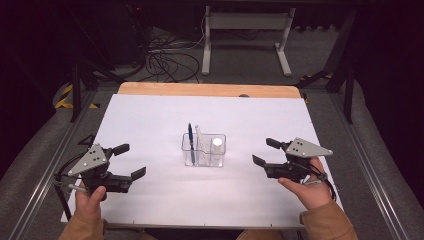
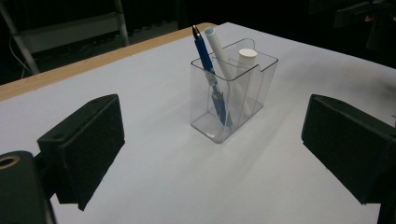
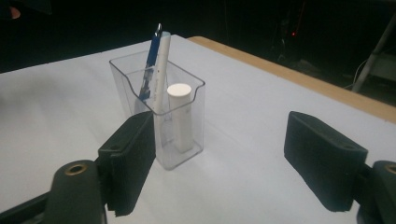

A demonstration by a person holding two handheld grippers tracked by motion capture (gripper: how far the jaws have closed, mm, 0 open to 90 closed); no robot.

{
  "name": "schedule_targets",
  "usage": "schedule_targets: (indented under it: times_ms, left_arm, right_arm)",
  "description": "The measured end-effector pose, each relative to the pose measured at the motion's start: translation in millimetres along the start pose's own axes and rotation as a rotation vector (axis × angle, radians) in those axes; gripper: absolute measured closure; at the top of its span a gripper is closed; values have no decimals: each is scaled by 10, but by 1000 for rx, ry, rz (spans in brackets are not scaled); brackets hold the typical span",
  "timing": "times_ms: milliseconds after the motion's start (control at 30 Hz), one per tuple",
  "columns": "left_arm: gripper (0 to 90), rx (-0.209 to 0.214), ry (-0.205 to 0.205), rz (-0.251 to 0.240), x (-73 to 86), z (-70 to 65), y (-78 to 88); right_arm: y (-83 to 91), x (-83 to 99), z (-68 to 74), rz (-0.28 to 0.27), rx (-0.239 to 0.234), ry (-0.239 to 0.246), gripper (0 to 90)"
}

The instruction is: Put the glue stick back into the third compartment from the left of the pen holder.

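Note:
A clear plastic holder (image 1: 203, 156) stands upright at the middle of the white sheet (image 1: 165, 117). In it lean a blue pen (image 1: 190, 140) and a white pen (image 1: 198, 137), and a short white cylinder (image 1: 217, 146) stands in its right compartment. My left gripper (image 1: 131, 160) rests low at the front left, open, its jaws aimed at the holder (image 2: 233, 93). At the front right my right gripper (image 1: 265, 152) is also open, pointing toward the holder (image 3: 159, 112) from close by. Nothing sits between the pads (image 2: 84, 144) of either one. Each is held by a hand.
The sheet covers a wooden table whose bare edge (image 1: 207, 89) shows at the back. Beyond it lie floor cables (image 1: 167, 62) and a white desk frame (image 1: 245, 35). Metal rails (image 1: 367, 165) run along both sides of the table.

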State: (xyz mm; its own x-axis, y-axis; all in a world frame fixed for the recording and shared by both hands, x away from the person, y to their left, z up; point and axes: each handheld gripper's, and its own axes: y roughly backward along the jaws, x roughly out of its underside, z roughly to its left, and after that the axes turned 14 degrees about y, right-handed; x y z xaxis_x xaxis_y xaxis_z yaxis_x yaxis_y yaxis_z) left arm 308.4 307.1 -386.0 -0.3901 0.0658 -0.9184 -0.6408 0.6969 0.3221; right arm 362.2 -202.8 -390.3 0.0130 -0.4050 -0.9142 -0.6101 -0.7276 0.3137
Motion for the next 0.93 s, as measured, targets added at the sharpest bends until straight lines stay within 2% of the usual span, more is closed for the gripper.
schedule_targets:
  times_ms: [267, 300, 400, 433, 567, 800, 867, 933]
  left_arm:
    - [68, -1, 5, -1, 7, -5, -7]
    - [68, -10, -12, 2, 3, 4, -5]
    - [68, -8, -1, 8, 21, -4, -22]
    - [68, -16, -17, 10, 21, 1, -26]
    - [68, -17, -18, 10, 33, -7, -40]
    - [67, -16, -19, 8, 40, -1, -44]
    - [67, -10, -6, 5, 50, 0, -47]
    - [66, -13, -15, -3, 59, 12, -43]
  right_arm:
    - [-13, 194, -14, 34, -3, 5, 257]
    - [-8, 210, -21, 33, 1, -1, 257]
    - [25, 282, -47, 16, 16, -39, 257]
    - [33, 308, -52, 14, 21, -48, 257]
    - [53, 395, -67, 28, 28, -65, 257]
    - [61, 418, -99, 36, 33, -61, 250]
    - [60, 419, -96, 40, 36, -60, 250]
    - [58, 418, -90, 46, 37, -61, 249]
